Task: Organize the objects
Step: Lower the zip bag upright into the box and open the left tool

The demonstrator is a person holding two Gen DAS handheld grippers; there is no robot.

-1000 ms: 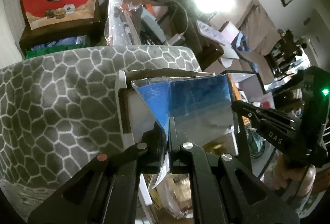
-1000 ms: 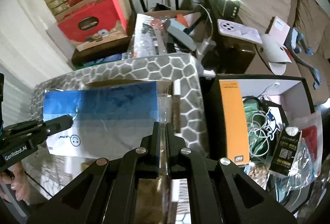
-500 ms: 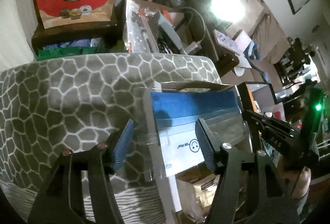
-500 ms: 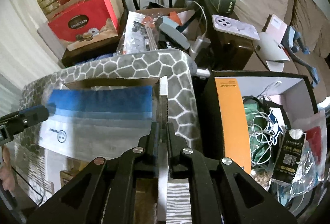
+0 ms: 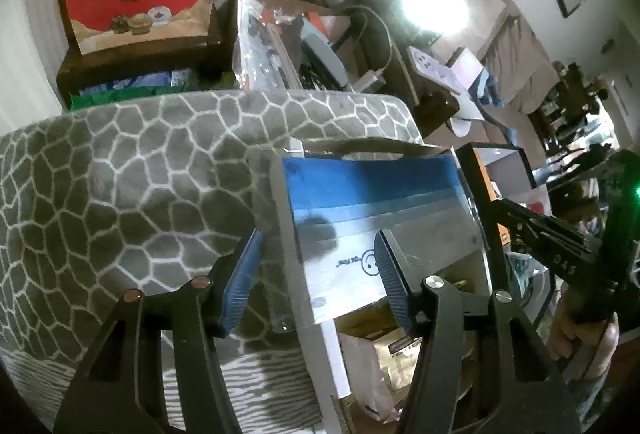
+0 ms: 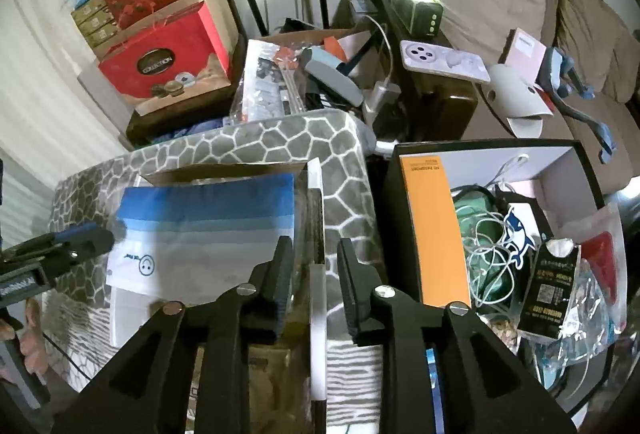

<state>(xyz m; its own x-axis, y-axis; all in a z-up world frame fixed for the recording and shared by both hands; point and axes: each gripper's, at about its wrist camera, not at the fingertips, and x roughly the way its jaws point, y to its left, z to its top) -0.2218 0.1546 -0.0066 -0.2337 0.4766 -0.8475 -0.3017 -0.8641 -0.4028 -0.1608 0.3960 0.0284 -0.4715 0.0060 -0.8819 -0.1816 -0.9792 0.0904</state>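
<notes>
Left gripper [image 5: 316, 266] jaws spread; right gripper [image 6: 314, 266] jaws spread astride box edge [image 6: 315, 174]; blue-white bag [image 6: 208, 230] free.

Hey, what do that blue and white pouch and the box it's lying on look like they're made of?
The pouch looks like thin glossy plastic film: it shows sheen and a clear edge. The box under it appears to be plain brown cardboard, matte, with a raw flap edge.

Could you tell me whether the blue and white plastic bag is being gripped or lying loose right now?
Loose: the blue and white bag lies across the open cardboard box, and both the left claw and right claw are open.
</notes>
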